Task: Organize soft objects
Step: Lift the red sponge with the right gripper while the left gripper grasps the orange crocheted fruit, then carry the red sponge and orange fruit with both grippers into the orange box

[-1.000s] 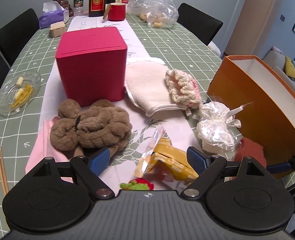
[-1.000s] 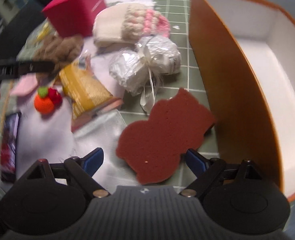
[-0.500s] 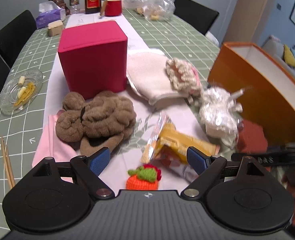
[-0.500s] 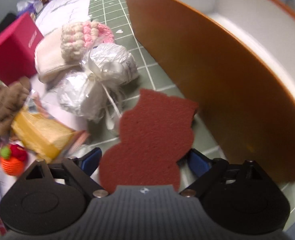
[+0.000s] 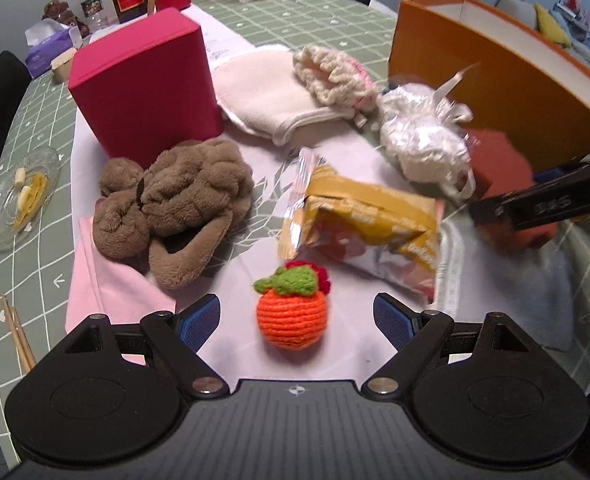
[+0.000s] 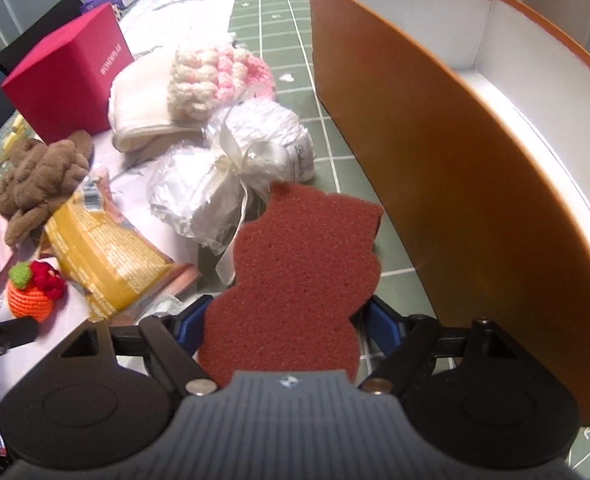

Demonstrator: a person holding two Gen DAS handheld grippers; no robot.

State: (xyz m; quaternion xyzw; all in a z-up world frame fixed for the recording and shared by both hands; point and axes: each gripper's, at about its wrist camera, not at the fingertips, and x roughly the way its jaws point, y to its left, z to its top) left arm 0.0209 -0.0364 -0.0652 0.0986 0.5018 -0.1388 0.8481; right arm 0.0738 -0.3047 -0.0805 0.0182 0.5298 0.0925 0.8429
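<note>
A red-brown sponge point(image 6: 303, 272), cut like a bear, lies beside the orange box point(image 6: 415, 168). My right gripper point(image 6: 287, 320) straddles its near end; the jaws are closing and both blue pads touch its edges. In the left wrist view that gripper shows as a black bar point(image 5: 543, 204) over the sponge point(image 5: 499, 160). My left gripper point(image 5: 297, 314) is open, and the orange crochet fruit point(image 5: 291, 320) sits between its fingers untouched. A brown plush toy point(image 5: 171, 204), a cream mitt point(image 5: 267, 92), a cream-and-pink crochet piece point(image 5: 331, 72) and a wrapped white bundle point(image 5: 423, 140) lie on the table.
A red cube box point(image 5: 143, 80) stands behind the plush. A yellow snack packet point(image 5: 367, 220) lies mid-table, a pink cloth point(image 5: 107, 288) at the left. A glass dish point(image 5: 19, 196) and chopsticks point(image 5: 15, 332) sit near the left edge. Bottles and a bag stand at the far end.
My right gripper slid over the sponge and narrowed until its pads met the edges. My left gripper dropped toward the crochet fruit, which now sits between its open fingers.
</note>
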